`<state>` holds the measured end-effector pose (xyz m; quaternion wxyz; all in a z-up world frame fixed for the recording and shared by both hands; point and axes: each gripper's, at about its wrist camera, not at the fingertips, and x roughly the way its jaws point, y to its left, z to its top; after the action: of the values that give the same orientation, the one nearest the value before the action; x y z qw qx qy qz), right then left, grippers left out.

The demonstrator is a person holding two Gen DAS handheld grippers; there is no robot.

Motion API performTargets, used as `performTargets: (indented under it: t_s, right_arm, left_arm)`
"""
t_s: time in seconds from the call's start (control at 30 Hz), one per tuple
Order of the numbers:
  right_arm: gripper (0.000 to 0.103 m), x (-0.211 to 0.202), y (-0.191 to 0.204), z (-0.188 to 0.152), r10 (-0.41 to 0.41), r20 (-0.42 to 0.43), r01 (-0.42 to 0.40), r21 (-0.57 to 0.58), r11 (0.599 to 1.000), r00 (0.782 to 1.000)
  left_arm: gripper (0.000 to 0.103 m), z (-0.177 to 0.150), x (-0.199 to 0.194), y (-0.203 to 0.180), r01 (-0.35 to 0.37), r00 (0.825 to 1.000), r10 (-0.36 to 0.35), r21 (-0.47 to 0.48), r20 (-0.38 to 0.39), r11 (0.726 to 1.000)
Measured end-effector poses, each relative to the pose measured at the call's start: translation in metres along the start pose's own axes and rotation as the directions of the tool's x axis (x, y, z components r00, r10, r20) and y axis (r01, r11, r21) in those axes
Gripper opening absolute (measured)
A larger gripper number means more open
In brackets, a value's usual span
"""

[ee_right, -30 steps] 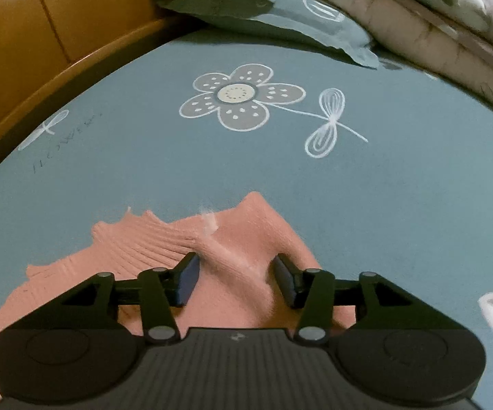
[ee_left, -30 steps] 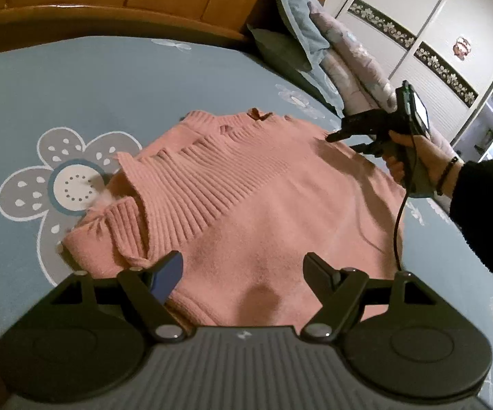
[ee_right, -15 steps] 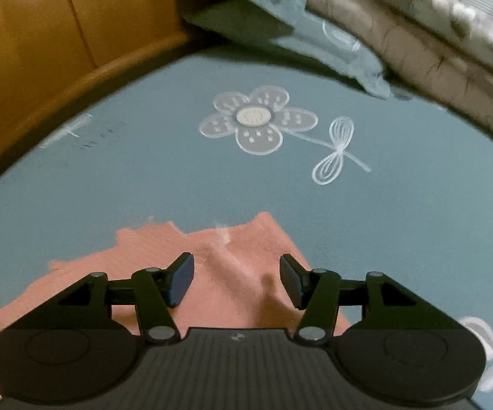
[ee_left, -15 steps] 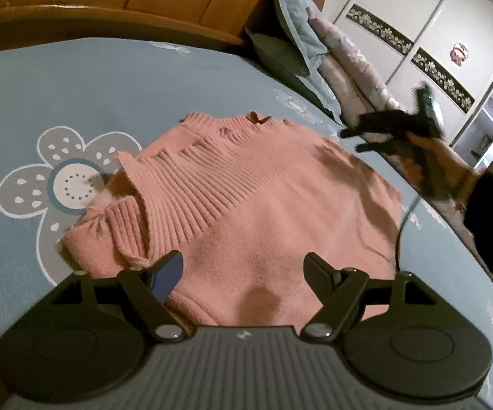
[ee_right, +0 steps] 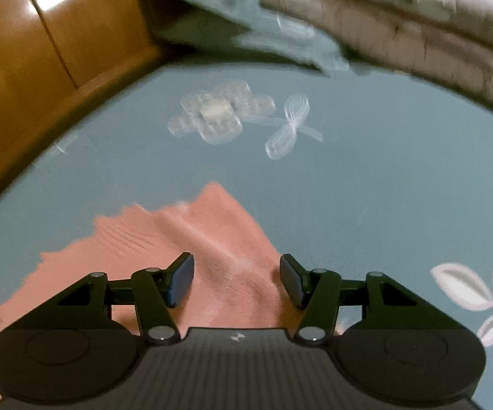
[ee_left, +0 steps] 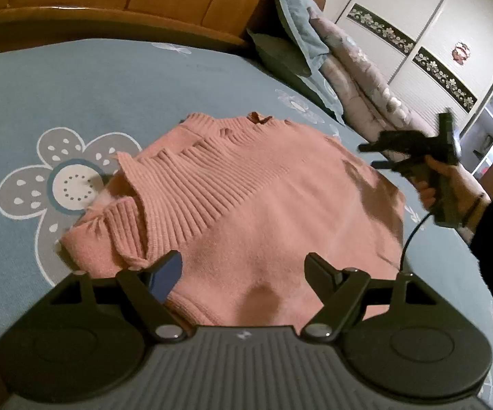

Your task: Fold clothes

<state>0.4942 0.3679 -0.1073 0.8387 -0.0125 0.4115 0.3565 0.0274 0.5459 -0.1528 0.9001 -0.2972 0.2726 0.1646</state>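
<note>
Blue flowered bedding (ee_left: 116, 78) carries a pink sweater (ee_left: 263, 198), lying folded near the wooden bed frame (ee_left: 85, 24). Only the left wrist view takes in the wardrobe (ee_left: 427, 34) and the person's hand (ee_left: 451, 184) with the right gripper (ee_left: 371, 155) off the sweater's far edge. Left gripper (ee_left: 243, 270) – fingers apart, empty. Right wrist view – blurred – shows its own fingers (ee_right: 181, 278) spread above a sweater corner.

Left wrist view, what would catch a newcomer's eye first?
A pink sweater lies folded in the middle of the blue bedsheet, partly over a big grey flower print. On the right, a hand holds the right tongs open just off the sweater's far corner.
</note>
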Motion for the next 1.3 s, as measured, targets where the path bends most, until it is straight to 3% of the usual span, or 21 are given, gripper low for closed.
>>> performTargets:
  t_s: [0.07, 0.13, 0.23, 0.37, 0.47, 0.6, 0.7, 0.8, 1.0, 1.13, 1.23, 1.3]
  right_arm:
    - [0.061, -0.021, -0.003, -0.005, 0.055, 0.020, -0.055, 0.015, 0.998, 0.998]
    - [0.062, -0.027, -0.005, -0.012, 0.077, -0.013, -0.077, 0.000, 0.997, 0.997]
    - [0.061, -0.017, -0.020, -0.021, 0.030, -0.066, -0.029, 0.012, 1.000, 0.997]
    - [0.045, -0.012, -0.053, -0.029, 0.067, -0.048, -0.061, 0.109, 0.992, 0.997]
    - [0.046, -0.025, -0.058, -0.032, 0.073, -0.051, -0.065, 0.145, 0.987, 0.996]
    - [0.056, -0.060, -0.032, -0.042, 0.047, -0.061, -0.042, 0.078, 0.996, 0.997]
    - [0.056, -0.098, 0.008, -0.058, 0.136, -0.064, -0.139, -0.034, 0.990, 0.989]
    - [0.056, -0.140, 0.062, -0.090, 0.202, -0.077, -0.213, -0.195, 0.957, 0.976]
    - [0.052, -0.186, 0.177, -0.188, 0.230, -0.193, -0.297, -0.506, 0.810, 0.954]
    - [0.052, -0.192, 0.215, -0.252, 0.159, -0.220, -0.266, -0.643, 0.718, 0.963]
    - [0.052, -0.200, 0.234, -0.299, 0.062, -0.160, -0.166, -0.798, 0.579, 0.985]
    - [0.052, -0.202, 0.241, -0.325, 0.023, -0.094, -0.094, -0.895, 0.436, 0.995]
  left_arm:
    - [0.079, 0.000, 0.000, 0.000, 0.000, 1.000, 0.000, 0.002, 0.001, 1.000]
    - [0.079, 0.000, 0.001, 0.000, -0.001, 1.000, 0.001, 0.000, 0.001, 1.000]
    - [0.079, 0.000, 0.001, -0.001, -0.002, 1.000, 0.002, 0.000, -0.002, 1.000]
    - [0.079, 0.002, 0.003, 0.000, 0.002, 1.000, -0.002, 0.001, -0.008, 1.000]
    - [0.079, 0.002, 0.003, 0.003, 0.014, 1.000, -0.014, -0.012, -0.010, 1.000]
    - [0.077, 0.014, -0.002, 0.006, 0.025, 0.998, -0.028, -0.063, -0.047, 0.998]
    - [0.077, 0.037, -0.023, 0.005, 0.027, 0.998, -0.030, -0.049, -0.047, 0.998]
    - [0.078, 0.064, -0.039, -0.001, -0.048, 0.998, 0.049, 0.019, -0.048, 0.999]
    - [0.079, 0.079, -0.046, -0.015, -0.181, 0.977, 0.186, 0.048, -0.104, 0.982]
    - [0.079, 0.061, -0.058, -0.006, -0.198, 0.972, 0.186, -0.066, -0.146, 0.978]
    - [0.079, 0.043, -0.068, 0.004, -0.215, 0.967, 0.189, -0.149, -0.171, 0.965]
    - [0.079, 0.033, -0.072, 0.005, -0.222, 0.965, 0.189, -0.180, -0.184, 0.958]
